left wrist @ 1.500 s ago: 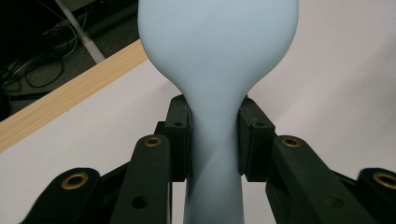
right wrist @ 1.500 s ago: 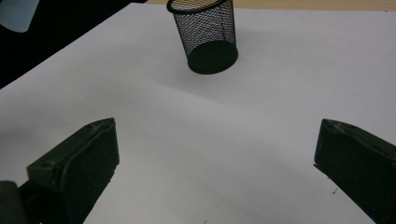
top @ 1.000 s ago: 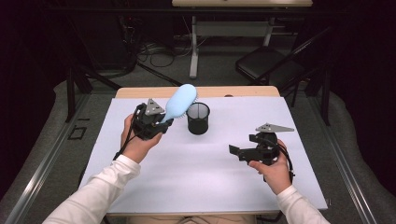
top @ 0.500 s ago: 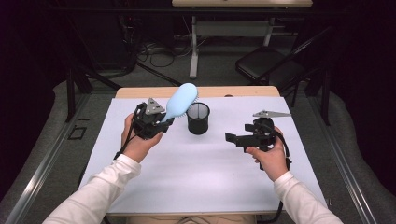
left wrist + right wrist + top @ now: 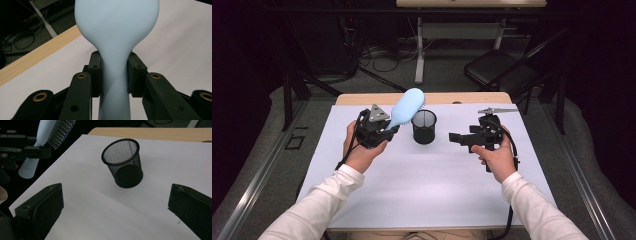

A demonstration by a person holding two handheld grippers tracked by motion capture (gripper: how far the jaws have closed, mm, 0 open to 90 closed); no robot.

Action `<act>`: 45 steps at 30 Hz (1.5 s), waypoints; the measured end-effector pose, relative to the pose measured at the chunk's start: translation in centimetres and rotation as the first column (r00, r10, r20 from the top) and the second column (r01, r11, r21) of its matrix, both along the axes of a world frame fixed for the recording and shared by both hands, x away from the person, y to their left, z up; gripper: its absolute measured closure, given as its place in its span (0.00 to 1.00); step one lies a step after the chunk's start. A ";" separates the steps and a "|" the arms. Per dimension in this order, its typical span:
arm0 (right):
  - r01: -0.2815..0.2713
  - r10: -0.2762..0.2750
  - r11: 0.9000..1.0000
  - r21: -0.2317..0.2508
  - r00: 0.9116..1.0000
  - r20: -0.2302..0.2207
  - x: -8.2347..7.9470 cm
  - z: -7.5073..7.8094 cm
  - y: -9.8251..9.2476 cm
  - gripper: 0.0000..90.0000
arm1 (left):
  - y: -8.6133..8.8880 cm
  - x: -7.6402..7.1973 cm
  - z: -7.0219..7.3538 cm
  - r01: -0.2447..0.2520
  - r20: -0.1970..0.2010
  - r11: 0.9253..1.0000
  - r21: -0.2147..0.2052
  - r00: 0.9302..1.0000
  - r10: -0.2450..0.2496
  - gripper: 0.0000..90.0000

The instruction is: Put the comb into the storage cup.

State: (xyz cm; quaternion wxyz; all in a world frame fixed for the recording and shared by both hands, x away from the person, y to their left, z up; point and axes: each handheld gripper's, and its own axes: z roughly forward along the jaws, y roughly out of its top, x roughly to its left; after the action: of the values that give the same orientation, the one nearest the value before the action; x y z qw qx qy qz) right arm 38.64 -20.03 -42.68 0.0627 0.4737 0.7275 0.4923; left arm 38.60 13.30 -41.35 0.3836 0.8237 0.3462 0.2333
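Figure. Hairbrush and mesh cup on a white-covered counter (image 5: 422,185). The left gripper (image 5: 388,131) has its jaws clamped narrow on the neck of a pale blue hairbrush (image 5: 407,106), just below the head; the brush is lifted clear of the counter and slants up toward the black mesh cup (image 5: 424,126), its head above and just left of the cup's rim. The right gripper (image 5: 457,137) hangs above the counter to the cup's right, jaws wide apart with nothing between them, aimed at the cup. Judged from this: the pick-up is done; lowering the brush into the cup, handle or head first, is left, perhaps with the right gripper steadying the cup. The cup stands upright and appears hollow and unoccupied. Nothing lies between brush and cup; a chair (image 5: 497,70) and cables (image 5: 372,55) sit on the floor beyond.
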 end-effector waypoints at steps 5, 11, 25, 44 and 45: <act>-0.004 0.004 1.000 -0.003 1.000 -0.012 0.8 0.3 0.5 0.00 | -0.1 0.1 -0.1 0.000 0.001 1.000 -0.003 1.000 0.000 0.77; -0.014 0.014 1.000 0.004 1.000 -0.024 1.6 0.8 1.4 0.00 | -0.2 0.3 -0.1 0.000 0.002 1.000 -0.004 1.000 0.000 0.77; -0.036 0.037 0.999 0.022 0.998 -0.047 3.3 1.3 3.1 0.00 | -0.4 0.4 -0.3 -0.001 0.002 1.000 -0.012 1.000 0.001 0.77; -0.026 0.035 0.994 0.102 0.995 -0.091 5.3 2.0 4.6 0.02 | -1.6 0.4 -0.7 0.017 0.003 0.999 -0.031 1.000 -0.017 0.77; -0.027 0.037 0.994 0.111 0.995 -0.093 5.4 2.0 4.6 0.02 | -1.6 0.4 -0.7 0.017 0.003 0.999 -0.031 1.000 -0.017 0.77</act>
State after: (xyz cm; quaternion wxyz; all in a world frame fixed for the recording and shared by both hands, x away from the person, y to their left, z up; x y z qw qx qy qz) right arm 44.01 -15.42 -40.63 -0.0060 0.4877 0.7092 0.5091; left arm 39.00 11.66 -42.06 0.3986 0.8203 0.3425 0.2257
